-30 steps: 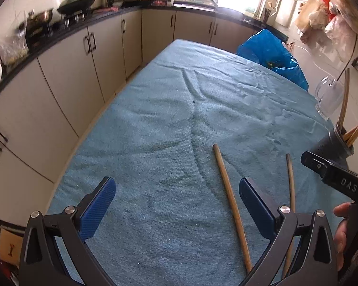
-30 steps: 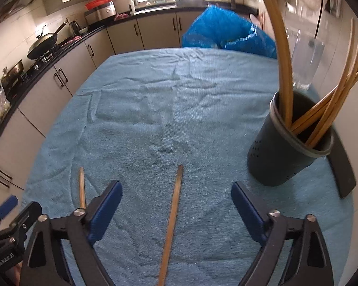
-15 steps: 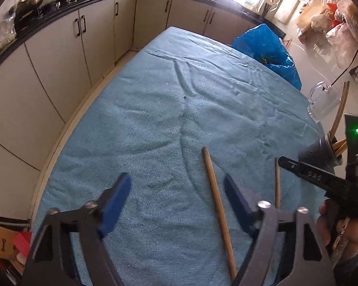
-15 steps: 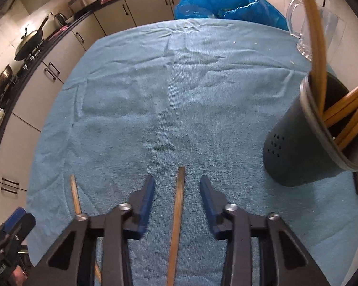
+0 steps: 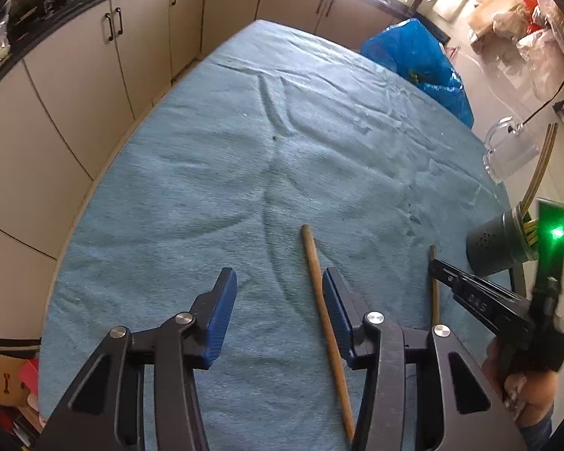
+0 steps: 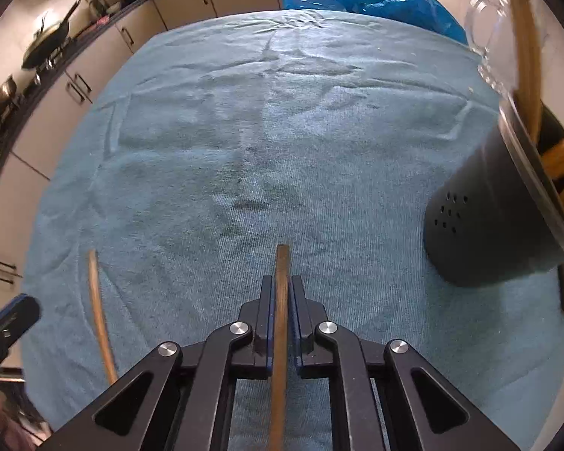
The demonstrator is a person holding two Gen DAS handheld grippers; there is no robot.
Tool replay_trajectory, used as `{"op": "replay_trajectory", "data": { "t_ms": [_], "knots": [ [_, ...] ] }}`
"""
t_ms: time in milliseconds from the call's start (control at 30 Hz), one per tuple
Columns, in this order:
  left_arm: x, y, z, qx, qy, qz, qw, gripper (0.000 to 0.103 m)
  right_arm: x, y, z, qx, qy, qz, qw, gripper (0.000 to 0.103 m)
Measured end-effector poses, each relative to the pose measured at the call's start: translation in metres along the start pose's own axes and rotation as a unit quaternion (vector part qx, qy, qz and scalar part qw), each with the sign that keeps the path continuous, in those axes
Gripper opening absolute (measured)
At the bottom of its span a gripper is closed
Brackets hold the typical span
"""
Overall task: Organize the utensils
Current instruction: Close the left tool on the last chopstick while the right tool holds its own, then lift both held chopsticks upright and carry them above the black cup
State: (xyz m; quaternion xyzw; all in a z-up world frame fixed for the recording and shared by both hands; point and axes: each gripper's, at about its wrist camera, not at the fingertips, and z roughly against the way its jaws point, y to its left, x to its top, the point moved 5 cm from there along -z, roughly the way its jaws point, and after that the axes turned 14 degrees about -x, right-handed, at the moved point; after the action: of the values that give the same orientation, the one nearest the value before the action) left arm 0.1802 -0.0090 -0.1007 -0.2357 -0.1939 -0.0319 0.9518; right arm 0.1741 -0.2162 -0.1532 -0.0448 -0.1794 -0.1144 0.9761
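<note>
Two long, thin brown wooden chopsticks lie loose on the wrinkled teal cloth covering the table (image 6: 319, 131), both pointing roughly away from the cameras. The dark grey perforated cylindrical utensil holder (image 6: 485, 218) stands on the same cloth and serves as landmark; more tan wooden sticks (image 6: 560, 158) lean out of its mouth. The first chopstick (image 6: 281, 323) lies just left of the holder, its flat tip poking forward. The right gripper (image 6: 281, 293) has just been closing and now pinches this chopstick, its blue pads pressed against both sides. The second chopstick (image 5: 325, 315), rounder at its tip, lies farther left of the holder. The left gripper (image 5: 278, 300) has also been closing, but its jaws stand partly spread: the chopstick runs just inside the right-hand blue pad (image 5: 336, 312), whether touching it I cannot tell, and well clear of the other pad. Both chopsticks' near ends are hidden under the gripper frames. Beyond the holder stands a clear glass jug (image 5: 511, 150), partly cut off, and a crumpled blue plastic bag (image 5: 421, 60) sits at the table's far edge.
</note>
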Motion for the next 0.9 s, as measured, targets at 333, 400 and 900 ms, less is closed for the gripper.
{"op": "replay_trajectory", "data": {
  "t_ms": [333,400,900],
  "knots": [
    [0.008,-0.005,-0.052,0.045,0.047,0.016,0.9978,0.046,-0.017,-0.013,0.045,0.056,-0.055,-0.014,0.997,0.008],
    [0.01,-0.007,-0.059,0.06,0.044,0.014,0.9971,0.046,-0.02,-0.016,0.052,0.068,-0.063,-0.018,0.996,0.008],
    [0.0,-0.037,-0.037,0.038,-0.01,-0.038,0.9985,0.007,-0.041,-0.039,0.086,0.094,-0.11,-0.042,0.989,0.008]
  ]
}}
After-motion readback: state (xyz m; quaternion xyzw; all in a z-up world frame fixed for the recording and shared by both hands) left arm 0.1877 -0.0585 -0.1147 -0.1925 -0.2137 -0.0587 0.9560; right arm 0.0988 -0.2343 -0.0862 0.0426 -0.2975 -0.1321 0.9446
